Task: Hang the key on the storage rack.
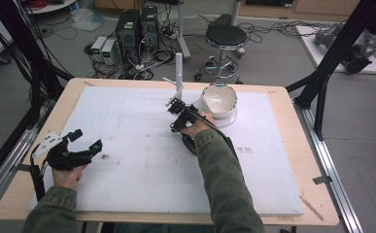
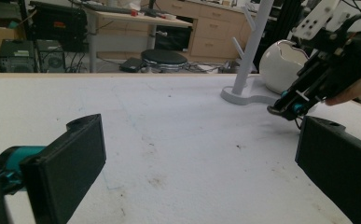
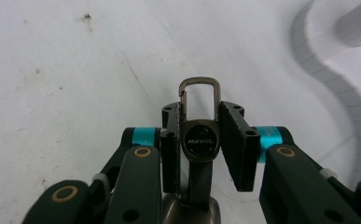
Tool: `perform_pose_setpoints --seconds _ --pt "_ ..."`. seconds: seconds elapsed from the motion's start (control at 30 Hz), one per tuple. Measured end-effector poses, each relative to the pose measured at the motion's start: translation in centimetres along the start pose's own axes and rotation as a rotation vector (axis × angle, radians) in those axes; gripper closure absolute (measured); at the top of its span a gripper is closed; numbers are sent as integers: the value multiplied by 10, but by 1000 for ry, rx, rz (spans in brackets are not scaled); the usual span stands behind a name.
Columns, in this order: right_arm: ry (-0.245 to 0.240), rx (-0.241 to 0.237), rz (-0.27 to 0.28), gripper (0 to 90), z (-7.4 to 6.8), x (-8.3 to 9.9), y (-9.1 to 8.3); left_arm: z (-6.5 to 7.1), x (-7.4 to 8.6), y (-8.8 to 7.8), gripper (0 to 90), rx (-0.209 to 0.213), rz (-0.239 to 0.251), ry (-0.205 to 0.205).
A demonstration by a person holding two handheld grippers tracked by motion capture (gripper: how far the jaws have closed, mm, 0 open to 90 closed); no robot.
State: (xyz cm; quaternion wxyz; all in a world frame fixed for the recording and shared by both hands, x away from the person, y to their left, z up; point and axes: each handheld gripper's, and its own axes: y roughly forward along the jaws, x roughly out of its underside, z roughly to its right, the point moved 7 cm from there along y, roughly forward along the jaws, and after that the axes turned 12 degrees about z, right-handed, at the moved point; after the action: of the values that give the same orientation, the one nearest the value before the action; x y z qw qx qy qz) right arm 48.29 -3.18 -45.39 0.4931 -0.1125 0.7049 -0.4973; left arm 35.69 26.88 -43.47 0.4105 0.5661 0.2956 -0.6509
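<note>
My right gripper (image 1: 175, 127) (image 3: 199, 140) is shut on a dark metal key fob (image 3: 199, 139) marked HAVAL. The fob's metal clasp (image 3: 199, 93) sticks out past the fingertips, just above the white mat. In the left gripper view, the right gripper (image 2: 285, 108) tilts down toward the mat near a white peg stand (image 2: 253, 46). That stand (image 1: 178, 73) rises just behind the hand, and its curved base (image 3: 336, 93) lies to the right. My left gripper (image 1: 86, 140) (image 2: 199, 140) rests at the table's left, open, with nothing between its jaws.
A white cracked-egg bowl (image 1: 218, 99) (image 2: 285, 65) sits right of the stand. A white mat (image 1: 142, 160) covers the wooden table (image 1: 292, 104). Beyond the table are a black stool (image 1: 226, 36), computers (image 1: 137, 29) and cables. Black frame struts (image 1: 336, 53) flank both sides.
</note>
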Motion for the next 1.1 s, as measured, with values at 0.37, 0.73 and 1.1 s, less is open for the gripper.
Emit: perform_pose_setpoints --seconds 0.37,0.73,1.1 --pt "18 -23 188 703 -2 -14 -46 0 0 0 22 0 -4 3" --pt "36 -21 289 703 5 -20 -70 0 0 0 22 1 -3 3" --pt "27 -5 407 704 5 -29 -93 0 0 0 21 0 -2 2"
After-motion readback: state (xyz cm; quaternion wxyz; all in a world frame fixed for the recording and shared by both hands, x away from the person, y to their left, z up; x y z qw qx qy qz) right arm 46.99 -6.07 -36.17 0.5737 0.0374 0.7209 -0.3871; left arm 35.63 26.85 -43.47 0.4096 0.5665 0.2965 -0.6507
